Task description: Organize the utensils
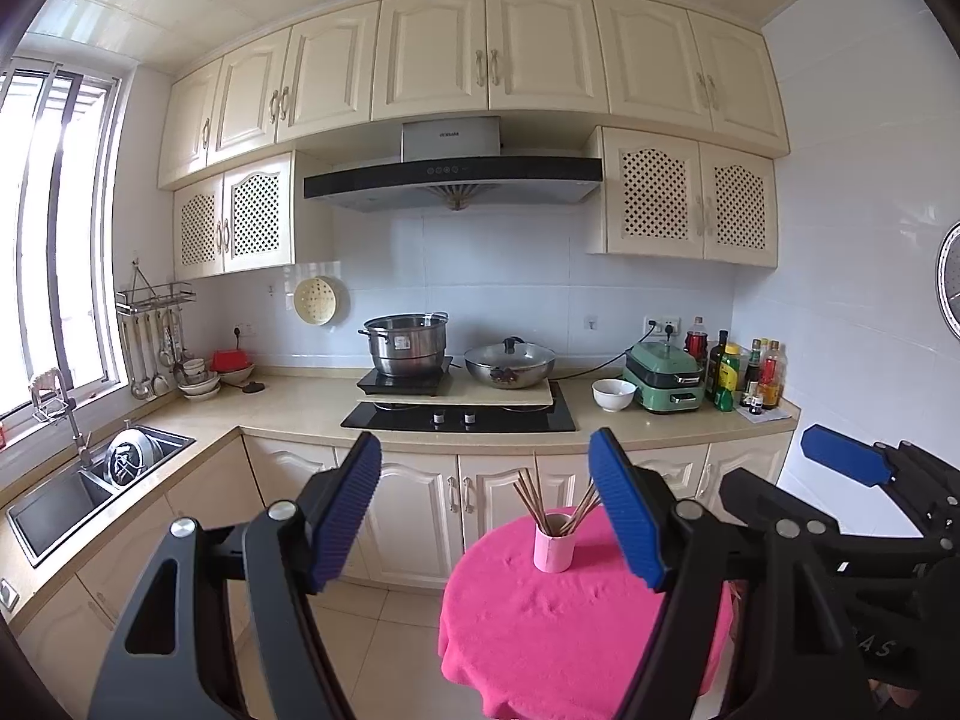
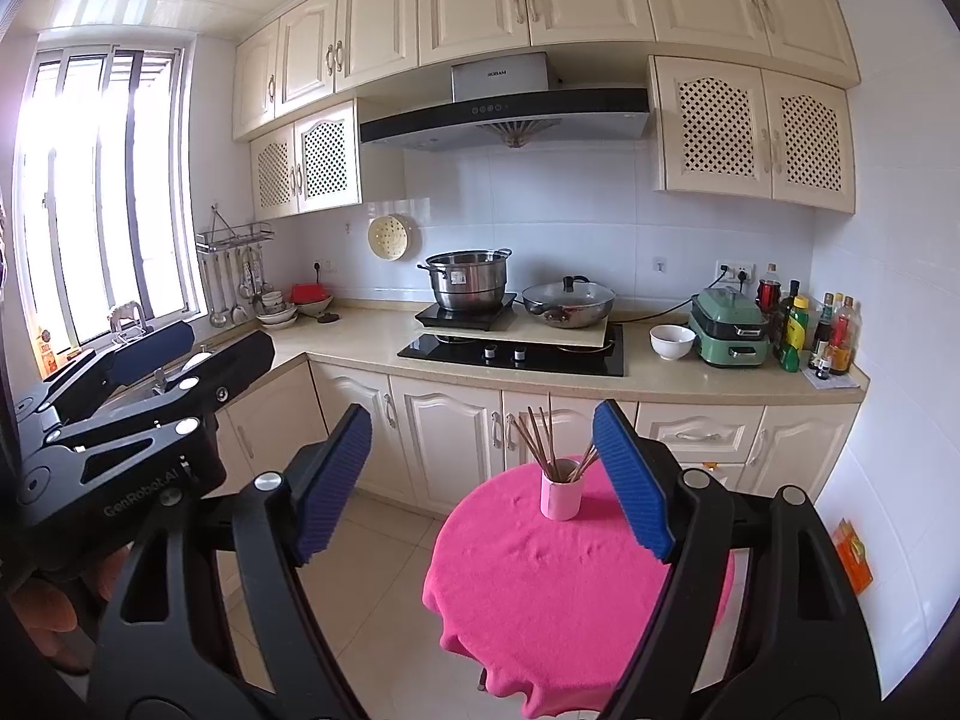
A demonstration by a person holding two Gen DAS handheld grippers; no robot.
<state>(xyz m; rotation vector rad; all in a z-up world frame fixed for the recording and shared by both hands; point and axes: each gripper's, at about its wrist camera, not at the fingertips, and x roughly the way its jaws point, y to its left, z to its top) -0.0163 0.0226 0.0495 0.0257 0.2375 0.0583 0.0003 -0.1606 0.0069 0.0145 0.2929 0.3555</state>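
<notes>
Small kitchen, round table under a pink cloth [image 1: 576, 618]. Chopsticks [image 1: 531, 495] stood splayed in a pink cup [image 1: 553, 543] on it, well clear of both tools. Left gripper [image 1: 486, 516] and right gripper [image 2: 483, 480] were spread wide, empty. Best approach, I'd judge: steady the cup with one, pinch sticks low where they bunch.
</notes>
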